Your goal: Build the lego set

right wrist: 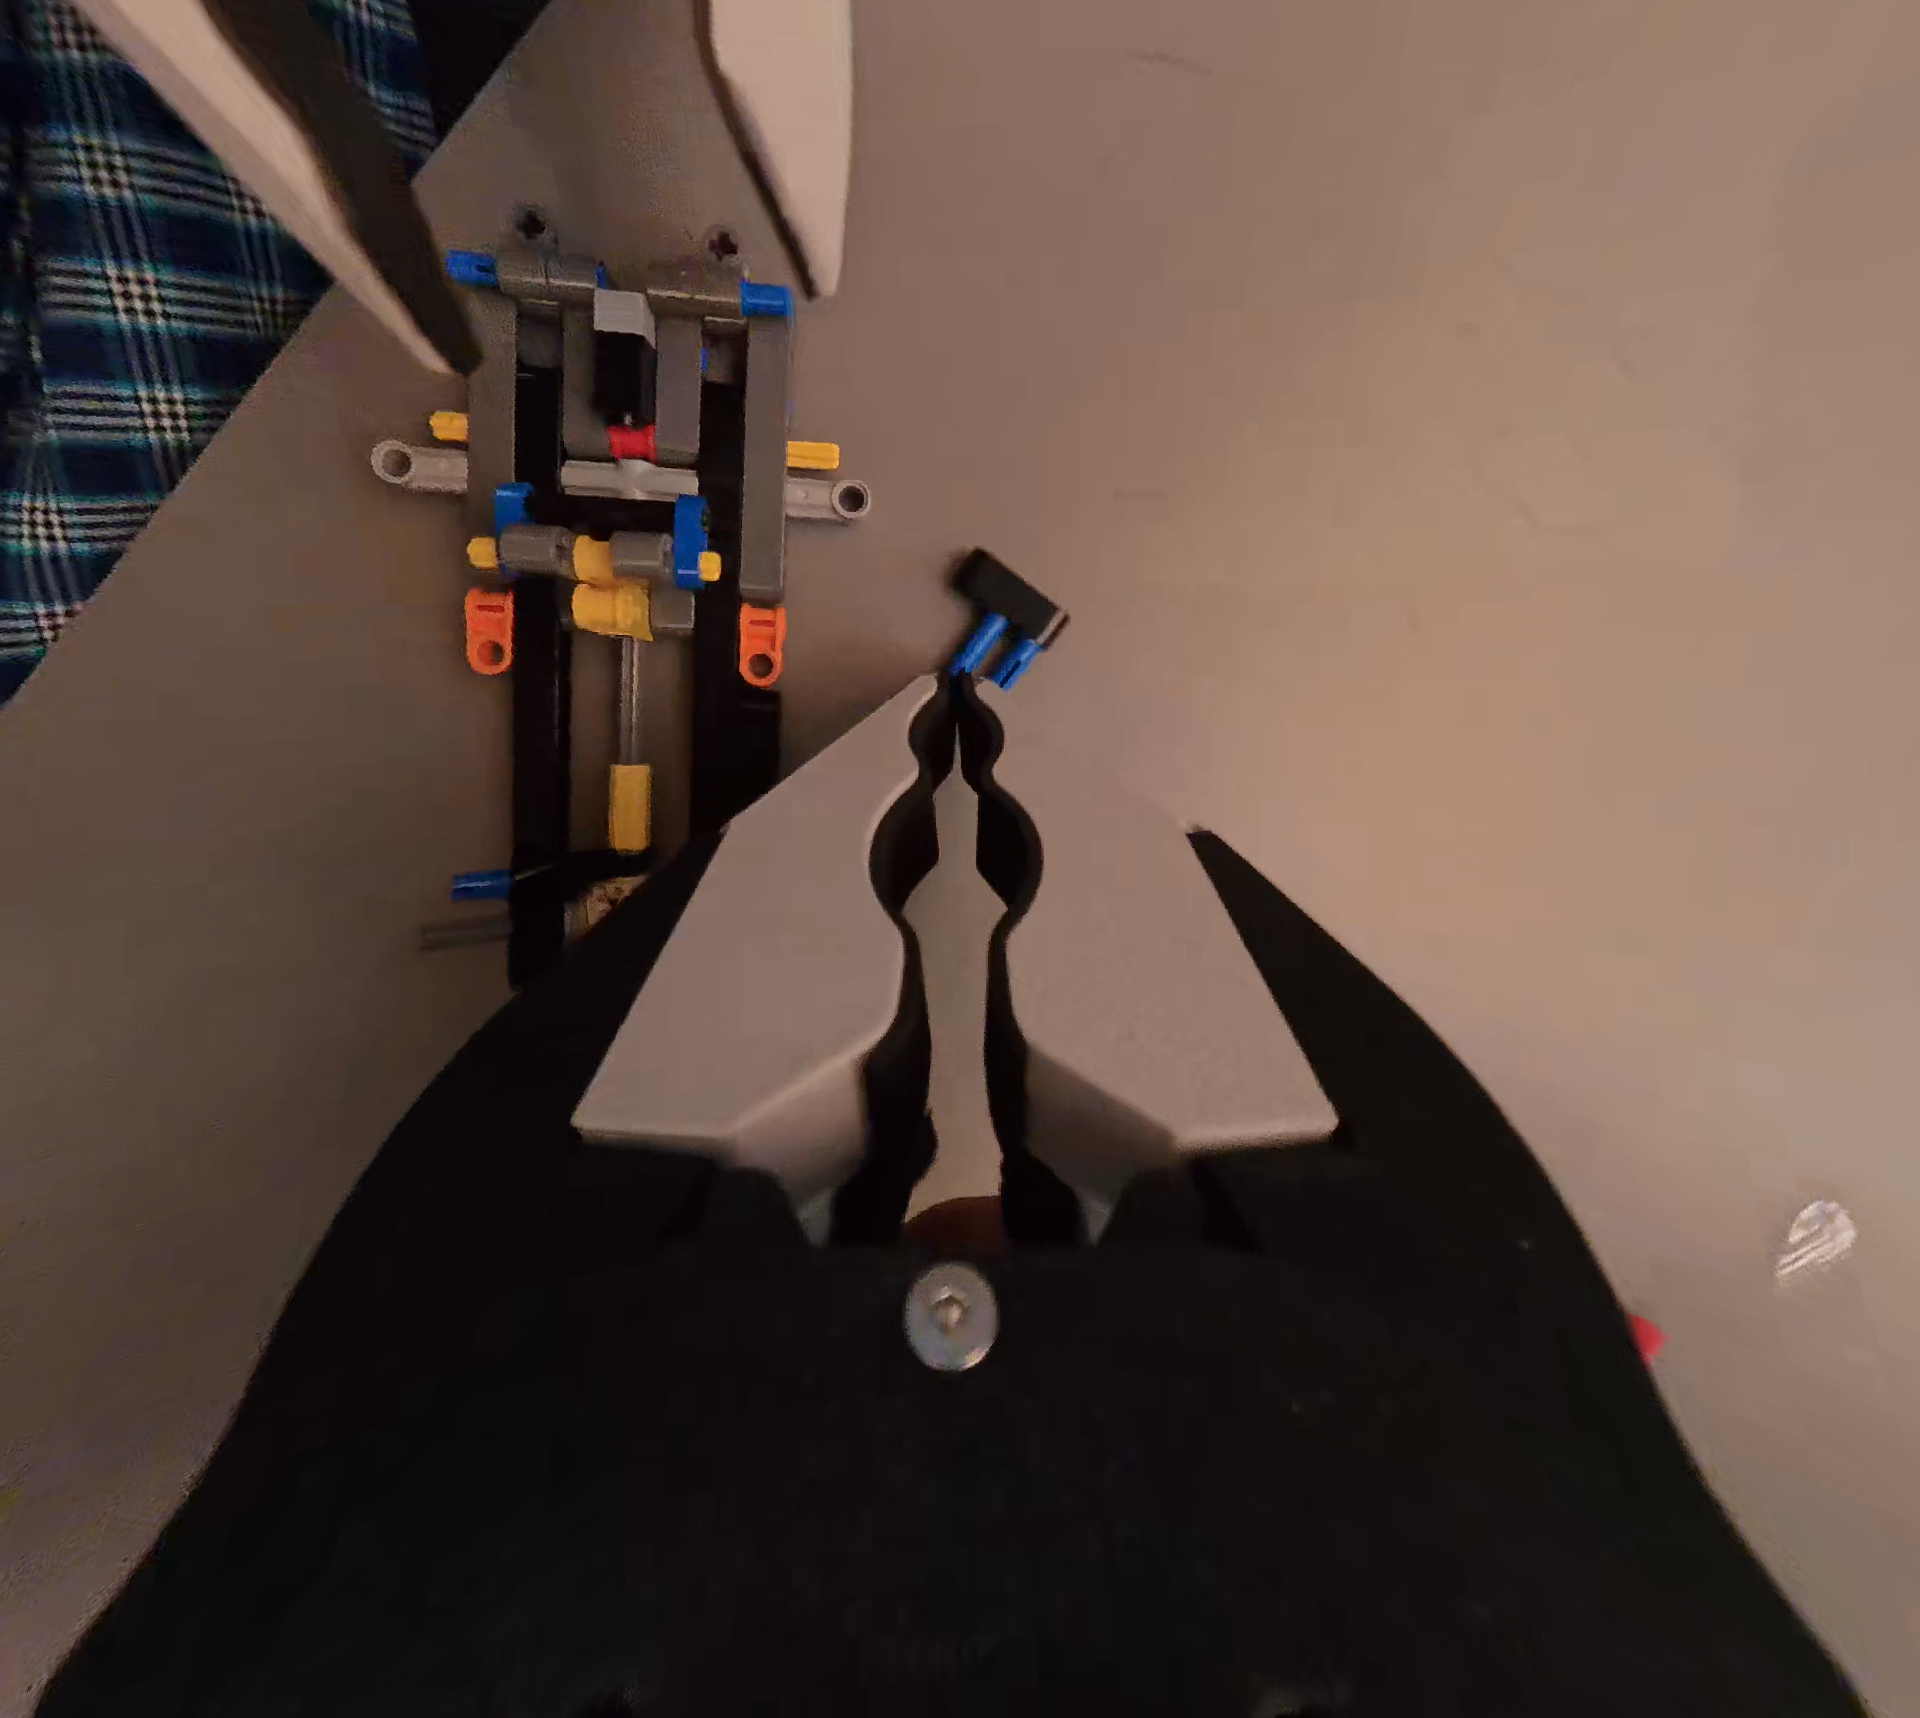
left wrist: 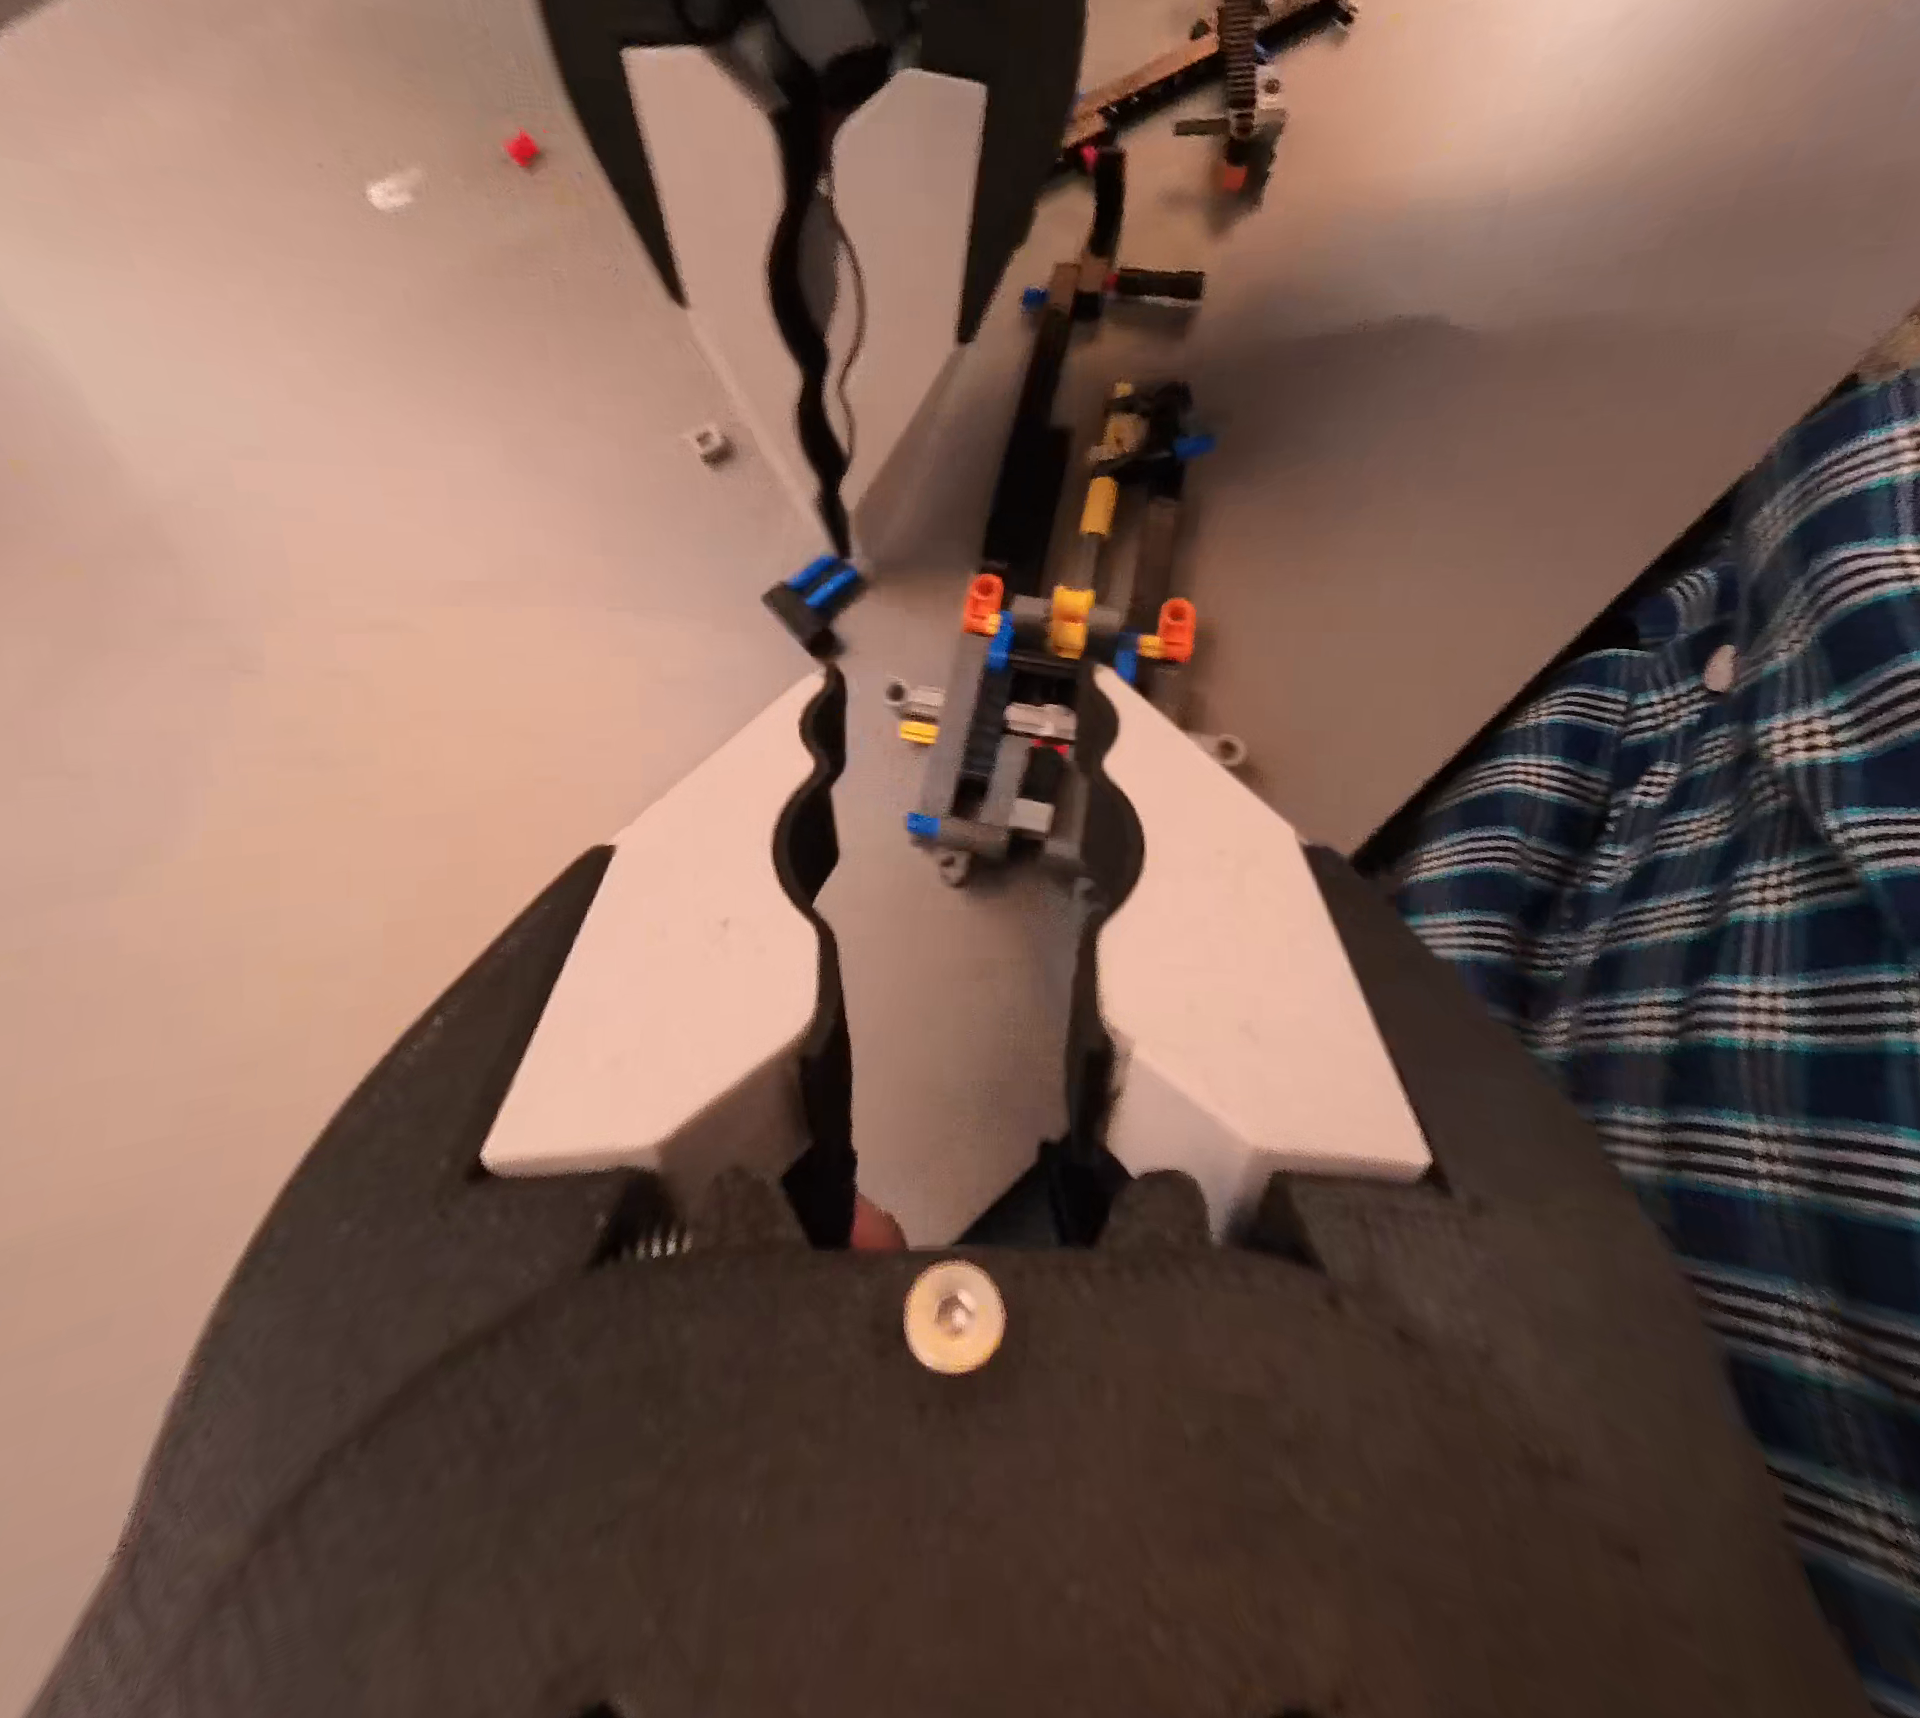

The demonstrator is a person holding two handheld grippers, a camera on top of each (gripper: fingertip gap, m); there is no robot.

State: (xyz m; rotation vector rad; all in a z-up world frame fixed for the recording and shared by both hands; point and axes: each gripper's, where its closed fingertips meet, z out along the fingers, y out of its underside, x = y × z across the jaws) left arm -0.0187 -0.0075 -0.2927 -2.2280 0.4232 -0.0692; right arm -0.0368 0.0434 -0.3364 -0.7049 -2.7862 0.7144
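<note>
Lay at right tongs' (right wrist: 954,681) closed tips: small black brick with blue pins (right wrist: 1006,614); left tongs (left wrist: 961,702) apart, straddling grey frame assembly (left wrist: 1013,749).

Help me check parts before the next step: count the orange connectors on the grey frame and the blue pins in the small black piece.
Orange connectors on the grey frame: 2
Blue pins in the small black piece: 2
Total: 4

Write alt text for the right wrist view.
The right gripper, shut, pinches a blue pin of a small black piece on the grey table. To its left lies the grey, black, yellow and orange lego assembly, straddled by the open left gripper.
</note>
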